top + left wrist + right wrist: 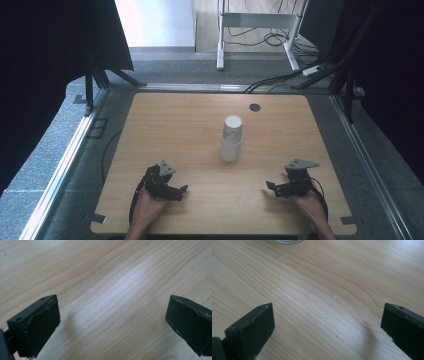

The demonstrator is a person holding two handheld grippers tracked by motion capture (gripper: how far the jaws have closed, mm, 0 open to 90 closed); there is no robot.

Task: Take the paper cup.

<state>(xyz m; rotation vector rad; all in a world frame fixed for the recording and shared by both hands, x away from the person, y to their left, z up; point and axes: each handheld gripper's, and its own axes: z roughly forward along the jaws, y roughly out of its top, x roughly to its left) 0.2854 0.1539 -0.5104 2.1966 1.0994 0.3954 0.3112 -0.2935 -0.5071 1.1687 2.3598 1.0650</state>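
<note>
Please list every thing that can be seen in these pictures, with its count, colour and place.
cups: a nested stack, count unclear, white, upright at the middle of the table.
table: one, light wood, centre of the high view.
hole: one, dark, far edge of the table, right of the cups.
frame: one, white, on the floor beyond the table.
cables: several, black, on the floor behind the table.
left gripper: one, black, near left of the table, jaws open, nothing between them.
right gripper: one, black, near right, jaws open, nothing between them.
</note>
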